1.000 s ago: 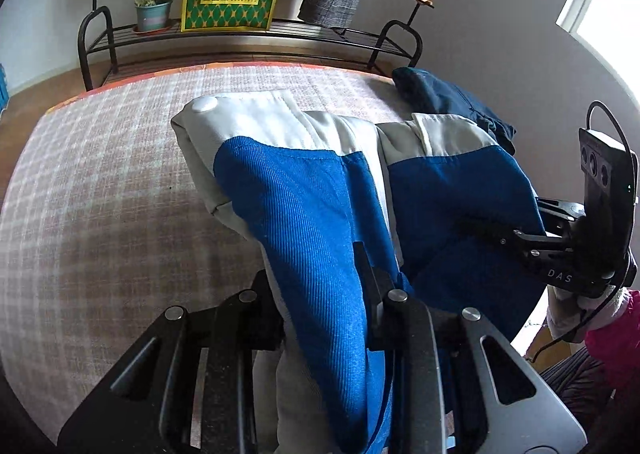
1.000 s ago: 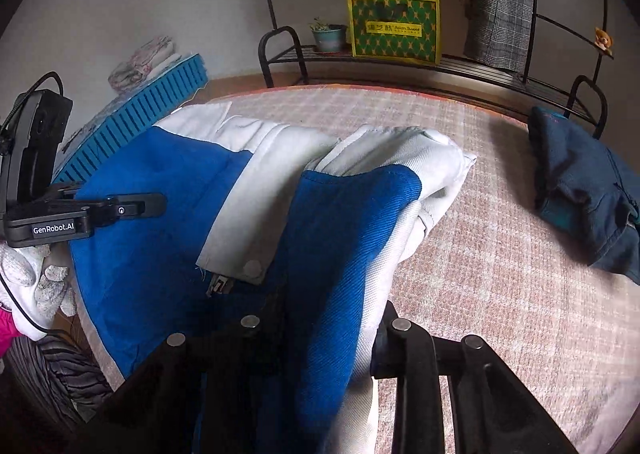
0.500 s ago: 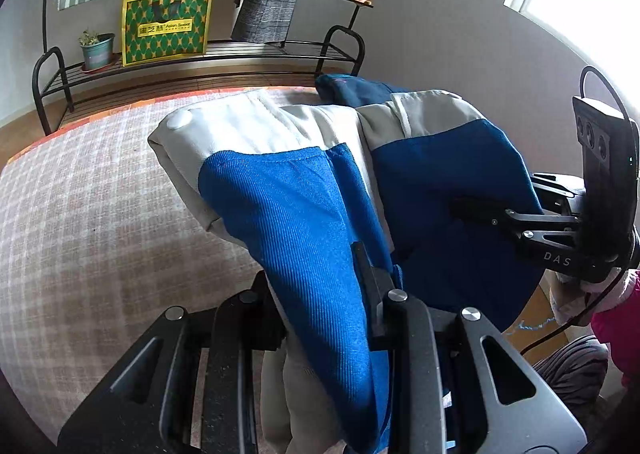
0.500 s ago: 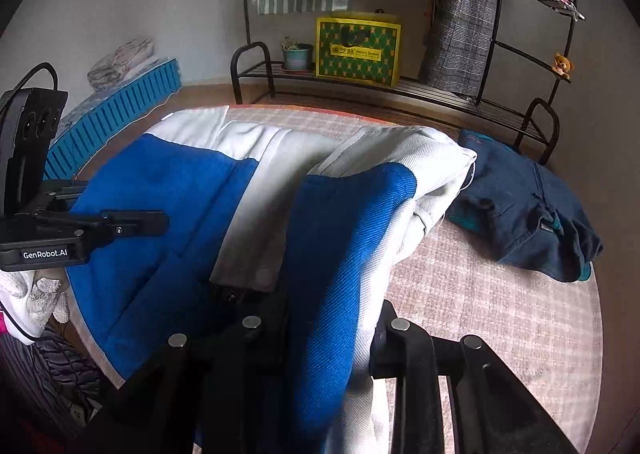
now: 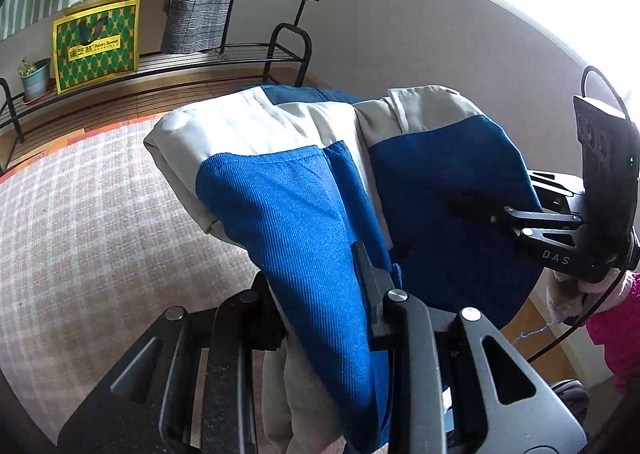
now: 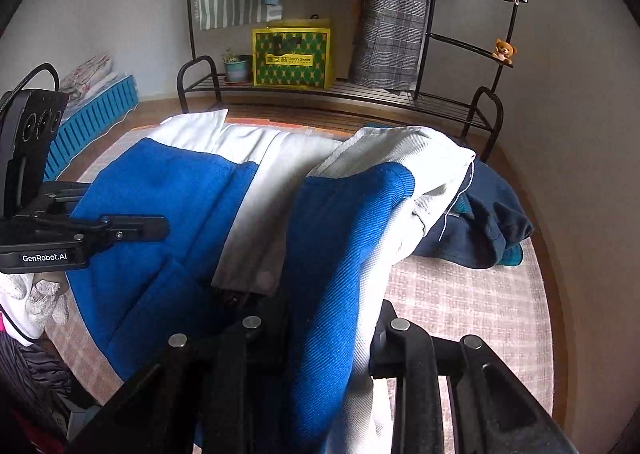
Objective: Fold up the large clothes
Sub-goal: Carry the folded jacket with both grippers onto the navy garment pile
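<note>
Up off the checked cloth (image 5: pixel 100 221), the blue-and-white jacket (image 5: pixel 304 213) hangs between both grippers. Fingers of the left gripper (image 5: pixel 320 286) are closed on a bunched blue fold, with pale lining drooping below. Likewise the right gripper (image 6: pixel 320 318) is clamped on a blue and white fold at the near edge. In the right view the jacket's far white part drapes toward a dark blue garment (image 6: pixel 492 221) lying far right on the cloth. Against the far wall a rack (image 6: pixel 360 93) holds a green bag (image 6: pixel 292 53), a small pot (image 6: pixel 236 67) and a plaid coat (image 6: pixel 392 13).
</note>
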The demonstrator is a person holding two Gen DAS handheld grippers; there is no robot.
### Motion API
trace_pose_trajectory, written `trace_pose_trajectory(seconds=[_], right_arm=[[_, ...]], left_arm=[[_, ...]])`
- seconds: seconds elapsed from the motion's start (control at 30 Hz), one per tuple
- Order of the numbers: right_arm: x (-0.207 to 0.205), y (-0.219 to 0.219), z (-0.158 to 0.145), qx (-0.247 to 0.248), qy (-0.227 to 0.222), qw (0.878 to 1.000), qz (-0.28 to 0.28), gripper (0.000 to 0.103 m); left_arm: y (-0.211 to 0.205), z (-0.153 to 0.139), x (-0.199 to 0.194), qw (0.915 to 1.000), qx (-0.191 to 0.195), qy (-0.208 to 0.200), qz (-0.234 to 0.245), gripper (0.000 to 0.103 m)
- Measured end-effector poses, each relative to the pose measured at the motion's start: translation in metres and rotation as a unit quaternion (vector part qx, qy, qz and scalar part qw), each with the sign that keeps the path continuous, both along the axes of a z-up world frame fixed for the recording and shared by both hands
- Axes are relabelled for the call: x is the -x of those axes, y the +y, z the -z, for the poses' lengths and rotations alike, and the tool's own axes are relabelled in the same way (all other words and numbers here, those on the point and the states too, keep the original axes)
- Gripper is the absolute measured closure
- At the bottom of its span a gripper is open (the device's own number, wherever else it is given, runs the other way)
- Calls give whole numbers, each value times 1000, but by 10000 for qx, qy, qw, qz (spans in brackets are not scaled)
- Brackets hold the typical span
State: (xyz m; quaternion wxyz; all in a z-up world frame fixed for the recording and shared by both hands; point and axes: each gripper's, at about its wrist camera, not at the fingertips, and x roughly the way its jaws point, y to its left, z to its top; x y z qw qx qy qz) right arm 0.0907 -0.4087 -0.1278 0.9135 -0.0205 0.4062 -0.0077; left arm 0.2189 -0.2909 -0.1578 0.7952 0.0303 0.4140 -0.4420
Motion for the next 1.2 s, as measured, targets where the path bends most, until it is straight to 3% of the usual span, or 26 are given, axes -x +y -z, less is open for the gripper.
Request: trace_pose_trajectory(seconds=[0.3,0.7,0.93,1.2], right_arm=[[-33,-70,-36,346,-274,9987,235,77],[-123,-153,-69,593,-586,9959,359,77],[-175,-193,-50,403,-693,9960,405,77],[-210,-238,15,4,-300,9973,665,75]], left_arm=[[-77,-16,-41,9993,356,-54,128,77],[-164,-31,-127,9970,743,-223,69,77],[-197,-4,-173,9970,765,-132,-26,77],[-209,53,-204,9994,181,-7,-280,76]])
